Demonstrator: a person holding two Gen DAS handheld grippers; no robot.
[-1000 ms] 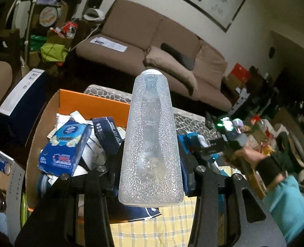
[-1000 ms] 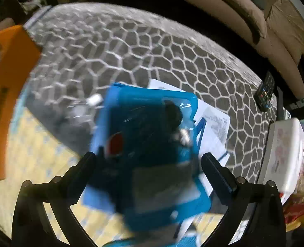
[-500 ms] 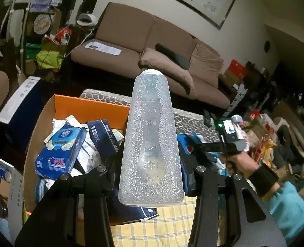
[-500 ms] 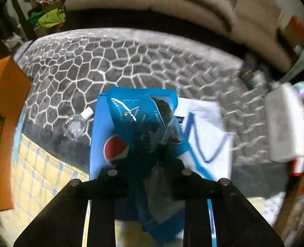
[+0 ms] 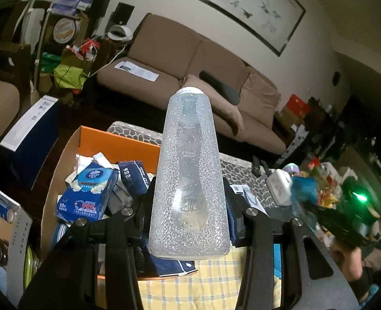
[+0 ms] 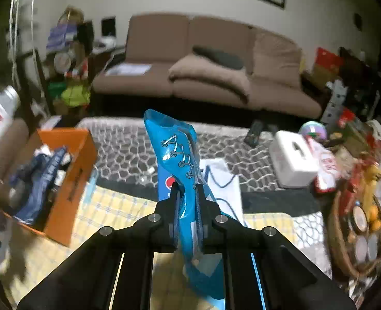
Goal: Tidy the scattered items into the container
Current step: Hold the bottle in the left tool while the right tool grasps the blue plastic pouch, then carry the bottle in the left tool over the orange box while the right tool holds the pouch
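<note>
I am holding the left gripper (image 5: pixel 189 217) clamped on the clear bottle (image 5: pixel 189 180), which is standing upright between the jaws, cap away from the camera. I am keeping the right gripper (image 6: pixel 187 193) pinched on the blue pouch (image 6: pixel 182 170), rising edge-on from between the fingers. Beyond and left, the orange box (image 5: pixel 118 143) is sitting on the table (image 6: pixel 128 149), already holding tissue packs (image 5: pixel 87 193)
</note>
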